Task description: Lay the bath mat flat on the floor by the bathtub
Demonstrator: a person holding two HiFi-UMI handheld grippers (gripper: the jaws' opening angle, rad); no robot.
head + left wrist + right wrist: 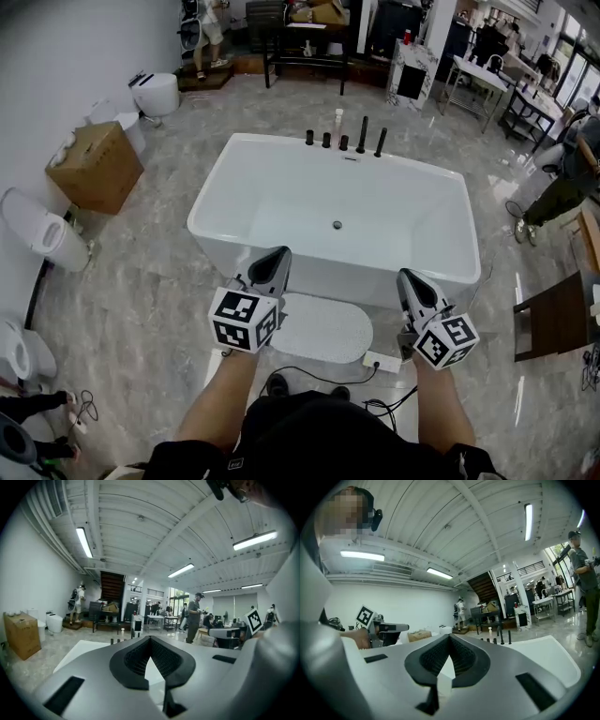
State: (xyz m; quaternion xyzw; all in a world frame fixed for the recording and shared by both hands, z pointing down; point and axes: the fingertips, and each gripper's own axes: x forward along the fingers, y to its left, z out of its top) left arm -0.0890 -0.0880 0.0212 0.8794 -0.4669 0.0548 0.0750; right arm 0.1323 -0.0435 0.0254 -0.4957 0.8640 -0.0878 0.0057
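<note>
"White bath mat (323,328): where does it lie?"

"On the grey marble floor (141,281), spread flat. It is close against the near long wall of the bathtub (281,187), about midway along it. Its left end is hidden behind the marker cube of the left tongs."

"And the tongs?"

"Both are held up in front of the person, side by side, and the mat shows between them. The left tongs (279,255) are closed tip to tip with nothing in them. The right tongs (411,279) are the same, pinched together and empty."

"Any room round the edges?"

"Bare floor runs past the tub's left end as far as a cardboard box (94,167) and a white toilet (37,230) by the wall. Past the right end the floor is open up to a dark wooden side table (553,319). The near side is tighter. A white power strip (382,362) lies just beside the mat's near right corner. A black cable (319,377) trails along the mat's near edge, by the person's shoes."

"The far edge?"

"Black taps (344,141) stand in a row on the tub's far rim, with open floor beyond them."
</note>
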